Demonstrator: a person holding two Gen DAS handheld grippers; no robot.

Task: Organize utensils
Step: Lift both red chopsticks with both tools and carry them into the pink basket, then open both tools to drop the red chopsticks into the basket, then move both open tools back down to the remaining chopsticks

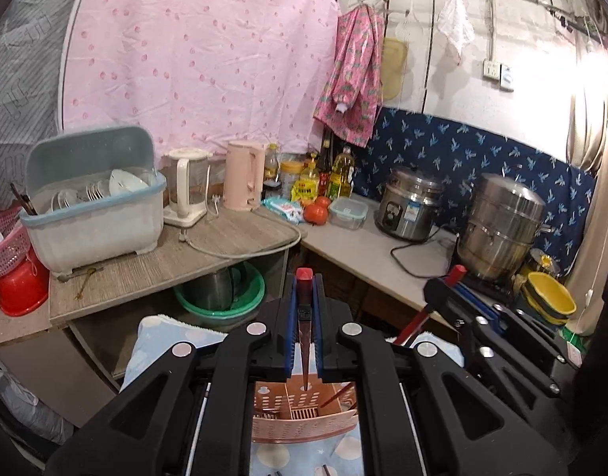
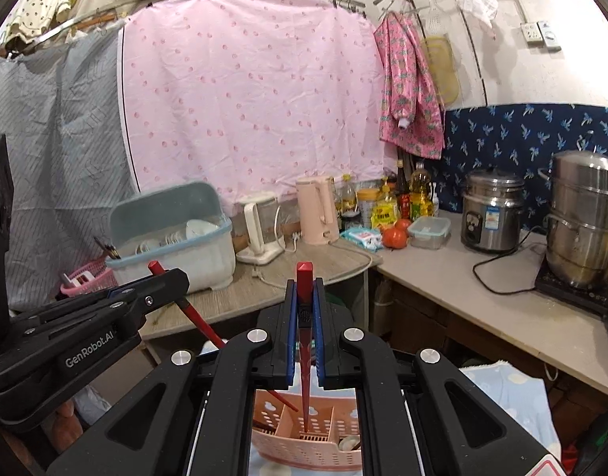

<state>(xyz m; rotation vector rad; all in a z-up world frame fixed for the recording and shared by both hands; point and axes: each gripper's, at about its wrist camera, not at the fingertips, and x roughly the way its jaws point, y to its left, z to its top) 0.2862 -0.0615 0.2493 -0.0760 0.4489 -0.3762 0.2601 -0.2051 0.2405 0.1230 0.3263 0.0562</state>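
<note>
You hold a red chopstick in each gripper, both poised over a pink slotted utensil caddy (image 2: 304, 436) that sits on a blue cloth with white spots (image 1: 161, 341). Your left gripper (image 1: 304, 317) has its jaws closed narrowly on one red chopstick (image 1: 304, 305), square end up and tapered tip pointing down into a caddy compartment. Your right gripper (image 2: 304, 317) grips the second red chopstick (image 2: 304, 301) the same way, its tip reaching the slotted floor of the middle compartment. In the right wrist view the left chopstick slants into the rear left compartment. This looks like the placing step: both sticks are aimed but not yet released. The next move likely calls for lowering each tip fully inside, then easing the jaws apart so the sticks lean against the dividers. Behind, the worktop (image 2: 454, 277) carries a dish rack, kettles, oil bottles and steel pots.
</note>
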